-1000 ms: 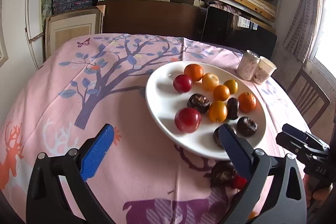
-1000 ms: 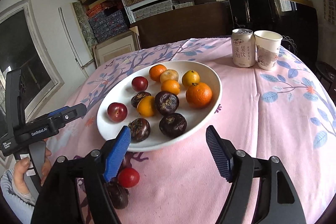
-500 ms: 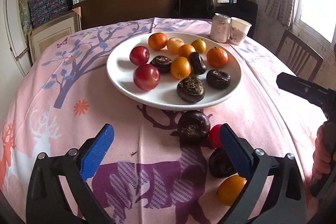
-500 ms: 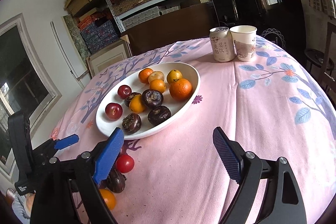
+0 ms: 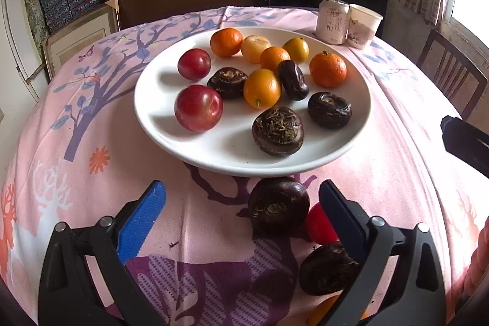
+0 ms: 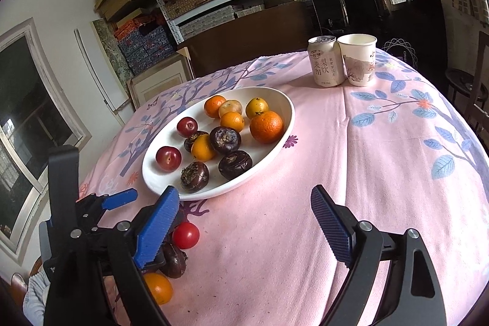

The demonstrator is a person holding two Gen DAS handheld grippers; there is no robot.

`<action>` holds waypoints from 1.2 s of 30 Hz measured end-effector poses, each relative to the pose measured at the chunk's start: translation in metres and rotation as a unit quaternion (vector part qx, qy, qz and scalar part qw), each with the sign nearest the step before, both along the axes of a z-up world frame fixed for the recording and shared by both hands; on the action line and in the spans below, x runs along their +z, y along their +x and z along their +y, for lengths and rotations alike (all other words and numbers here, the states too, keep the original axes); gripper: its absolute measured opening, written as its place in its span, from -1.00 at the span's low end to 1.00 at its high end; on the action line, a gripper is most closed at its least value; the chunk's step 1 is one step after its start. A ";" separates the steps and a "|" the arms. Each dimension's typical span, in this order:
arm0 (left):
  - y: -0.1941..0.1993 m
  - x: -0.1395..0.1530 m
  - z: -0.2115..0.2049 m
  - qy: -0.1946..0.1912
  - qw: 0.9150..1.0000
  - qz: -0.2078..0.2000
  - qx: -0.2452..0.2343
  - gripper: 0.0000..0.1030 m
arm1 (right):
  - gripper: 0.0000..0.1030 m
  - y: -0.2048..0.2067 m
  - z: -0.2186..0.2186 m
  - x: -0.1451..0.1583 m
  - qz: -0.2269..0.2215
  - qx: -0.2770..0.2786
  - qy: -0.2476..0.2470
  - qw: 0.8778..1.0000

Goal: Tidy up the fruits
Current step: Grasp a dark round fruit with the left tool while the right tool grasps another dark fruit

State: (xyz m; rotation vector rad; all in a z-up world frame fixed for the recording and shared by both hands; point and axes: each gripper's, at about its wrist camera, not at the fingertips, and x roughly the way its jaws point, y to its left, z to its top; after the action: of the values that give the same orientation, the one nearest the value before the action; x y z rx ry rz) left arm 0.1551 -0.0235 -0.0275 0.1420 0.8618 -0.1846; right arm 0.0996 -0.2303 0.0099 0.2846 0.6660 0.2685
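Most fruits already sit on the plate; a dark fruit, a red one and others wait on the desk. Both tools, left and right, gape empty.

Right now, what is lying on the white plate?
On the white plate: two red plums, six orange or yellow citrus fruits, four dark water chestnuts. Nothing seems hidden beneath them.
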 end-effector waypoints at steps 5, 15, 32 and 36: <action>0.007 -0.007 0.004 0.035 0.999 0.006 0.014 0.92 | 0.73 0.001 0.001 0.000 0.003 0.002 0.000 1.000; -0.033 0.007 0.099 -0.050 0.995 -0.008 0.087 0.92 | 0.73 0.000 0.001 -0.001 0.003 0.009 0.008 1.000; -0.029 -0.005 0.032 0.121 0.991 -0.054 0.017 0.92 | 0.73 -0.004 0.021 -0.006 0.008 0.056 -0.022 0.998; -0.020 -0.006 0.035 0.099 0.994 -0.042 0.011 0.92 | 0.72 -0.010 0.039 -0.011 0.018 0.096 -0.040 0.994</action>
State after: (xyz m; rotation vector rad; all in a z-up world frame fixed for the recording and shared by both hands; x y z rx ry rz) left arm 0.1352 0.0114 -0.0334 0.3225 0.7967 -0.0709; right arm 0.0899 -0.1908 -0.0011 0.1481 0.7399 0.4200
